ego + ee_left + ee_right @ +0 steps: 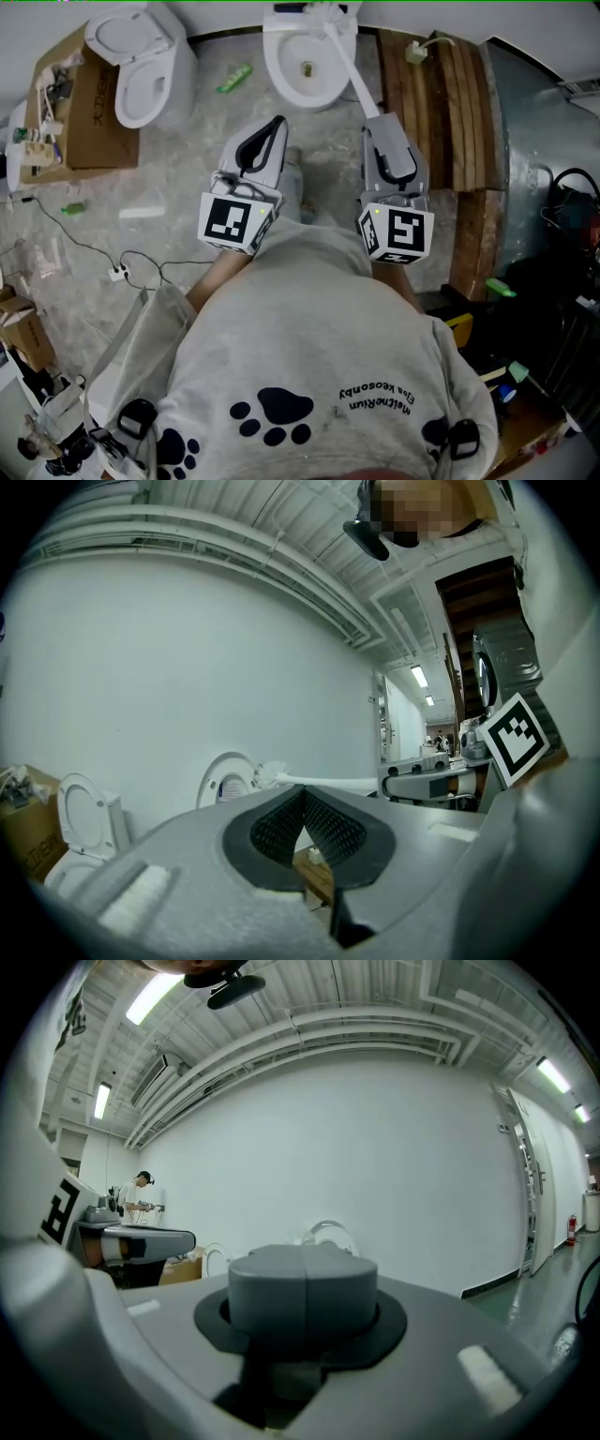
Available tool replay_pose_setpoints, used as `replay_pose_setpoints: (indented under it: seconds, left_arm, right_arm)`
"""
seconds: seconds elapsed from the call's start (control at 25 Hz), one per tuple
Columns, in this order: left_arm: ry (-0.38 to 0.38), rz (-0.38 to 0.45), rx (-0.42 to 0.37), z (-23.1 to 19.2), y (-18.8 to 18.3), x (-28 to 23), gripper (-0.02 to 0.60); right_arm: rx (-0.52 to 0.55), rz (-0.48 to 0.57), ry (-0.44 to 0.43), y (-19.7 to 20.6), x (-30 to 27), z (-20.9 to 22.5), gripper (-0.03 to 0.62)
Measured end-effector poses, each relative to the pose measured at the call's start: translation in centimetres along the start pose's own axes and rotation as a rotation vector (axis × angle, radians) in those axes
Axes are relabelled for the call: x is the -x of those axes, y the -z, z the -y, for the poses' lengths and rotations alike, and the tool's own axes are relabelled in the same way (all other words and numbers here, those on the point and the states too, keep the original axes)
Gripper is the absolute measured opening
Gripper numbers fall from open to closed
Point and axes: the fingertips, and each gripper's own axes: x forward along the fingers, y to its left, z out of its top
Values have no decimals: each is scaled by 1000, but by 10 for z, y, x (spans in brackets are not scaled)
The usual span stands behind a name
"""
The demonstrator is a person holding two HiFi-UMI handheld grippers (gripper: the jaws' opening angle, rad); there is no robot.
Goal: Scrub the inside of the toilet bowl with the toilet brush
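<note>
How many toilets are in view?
2. One toilet stands straight ahead by the wall, the toilet brush reaching into it; the second toilet to the left beside a cardboard box. More may be out of frame.

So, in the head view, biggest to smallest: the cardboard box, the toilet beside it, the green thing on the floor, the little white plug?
1. The cardboard box and the left toilet look about alike, so I won't rank them.
2. The green thing.
3. The white plug.
</note>
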Motion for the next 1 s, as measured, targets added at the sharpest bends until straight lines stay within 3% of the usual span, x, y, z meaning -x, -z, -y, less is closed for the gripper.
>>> replay_pose_setpoints:
  seconds: [0.48, 1.0]
  left_arm:
    - [9, 20, 32, -12, 14, -35, -8]
    - [50, -45, 46, -58, 28, -129, -8]
  right_arm:
    - [45, -9, 11, 0, -22, 18, 150]
    - [25, -64, 5, 6, -115, 46, 150]
